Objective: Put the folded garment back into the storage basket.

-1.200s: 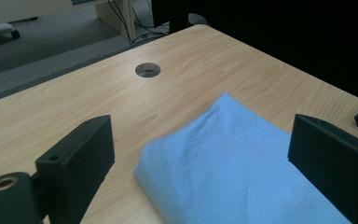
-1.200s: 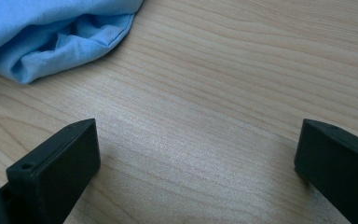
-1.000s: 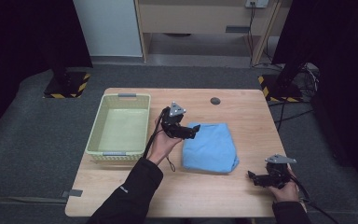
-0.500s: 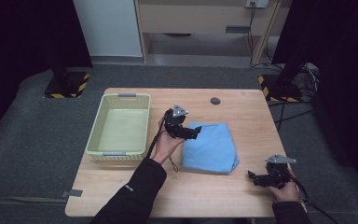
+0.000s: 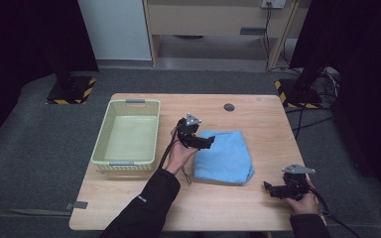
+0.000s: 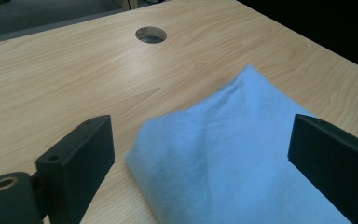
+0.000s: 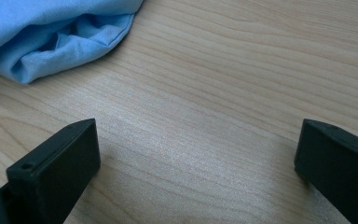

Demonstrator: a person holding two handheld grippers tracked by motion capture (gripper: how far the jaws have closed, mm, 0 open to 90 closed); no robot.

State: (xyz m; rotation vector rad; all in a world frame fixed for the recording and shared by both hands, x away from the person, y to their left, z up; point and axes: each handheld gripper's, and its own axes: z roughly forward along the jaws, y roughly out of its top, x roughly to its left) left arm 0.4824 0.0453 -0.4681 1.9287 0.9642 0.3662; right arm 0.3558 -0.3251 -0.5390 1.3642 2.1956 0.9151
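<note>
While both grippers gape w/ nothing held, left gripper [image 5: 211,143] straddles cloth [image 6: 242,154] corner; right gripper [image 5: 268,187] sits apart, cloth ahead-left. Grab not made yet; basket [image 5: 104,148] empty, so pickup & move prob. left.

The left forearm, in a dark sleeve, comes in from six o'clock and angles toward one o'clock, its hand [image 5: 179,151] wrapped around the left gripper [image 5: 209,142], whose jaws point toward three o'clock and stand wide apart. The right hand [image 5: 302,202] sits low at about five o'clock, holding the right gripper [image 5: 267,187] with its jaws aimed at nine o'clock, also spread wide.
</note>
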